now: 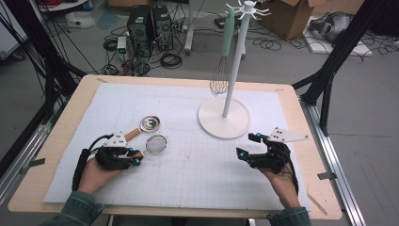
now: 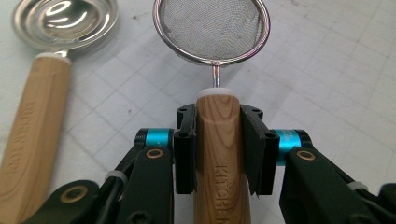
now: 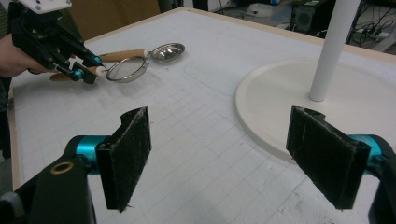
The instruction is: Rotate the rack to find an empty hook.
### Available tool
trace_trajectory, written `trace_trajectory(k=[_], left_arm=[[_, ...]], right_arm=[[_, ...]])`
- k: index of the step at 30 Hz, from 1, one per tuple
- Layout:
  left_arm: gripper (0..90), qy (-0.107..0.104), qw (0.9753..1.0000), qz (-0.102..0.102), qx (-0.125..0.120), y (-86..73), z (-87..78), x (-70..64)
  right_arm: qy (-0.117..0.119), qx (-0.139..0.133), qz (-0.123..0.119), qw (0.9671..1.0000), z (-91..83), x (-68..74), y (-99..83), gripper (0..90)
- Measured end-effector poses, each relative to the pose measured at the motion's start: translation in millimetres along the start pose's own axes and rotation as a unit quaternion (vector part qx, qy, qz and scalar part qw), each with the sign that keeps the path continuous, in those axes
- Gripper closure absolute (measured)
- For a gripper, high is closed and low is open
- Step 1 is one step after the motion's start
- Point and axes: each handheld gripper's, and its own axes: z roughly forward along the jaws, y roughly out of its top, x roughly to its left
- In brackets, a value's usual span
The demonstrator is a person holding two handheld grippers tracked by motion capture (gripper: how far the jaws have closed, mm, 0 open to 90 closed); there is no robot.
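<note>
High view: the left gripper (image 1: 136, 156), black with blue joints, lies low at the near-left of the white gridded mat (image 1: 188, 179) and pinches the wooden handle of a small round wire-mesh strainer (image 1: 156, 143), whose bowl rests on the mat just ahead of the jaws; just beyond it lies a shiny steel measuring scoop with a light wooden handle (image 1: 149, 124), close to the strainer but not clearly touching. A white utensil stand with a disc base and hooked top (image 1: 225, 117) rises at centre-right, a wire whisk with a pale green handle (image 1: 221, 70) hanging from one hook. The right gripper (image 1: 248, 146) waits near the stand's base, jaws spread and holding nothing. Left gripper view: both black pads are pressed flat on either side of the strainer's wood-grain handle, just behind its white collar — the grip looks square and firm — while the scoop lies alongside to the left. Right gripper view: the two pads stand wide apart over bare mat, the stand's base to the right; the left gripper and strainer appear farther off. Judgement: the grasp is made and the lift is the step in hand, probably toward a free hook on the stand; the next move calls for raising the strainer clear of the scoop and finding the handle's hanging point, which these views do not reveal.
</note>
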Motion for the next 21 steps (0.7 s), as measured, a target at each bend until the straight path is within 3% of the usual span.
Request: trace_trajectory(k=[12, 21], left_arm=[[68.2, -0.032, 0.9991, 0.027, -0.012, 19.4, 9.4, -11.6], [68.2, -0.067, 0.996, 0.059, -0.01, 37.3, 22.8, -23.7]], right_arm=[[0.005, 0.004, -0.005, 1.0, 1.1, 2.0, -0.1, 21.3], [0.01, 0.009, -0.007, 0.9999, 1.6, 4.4, -0.6, 21.3]])
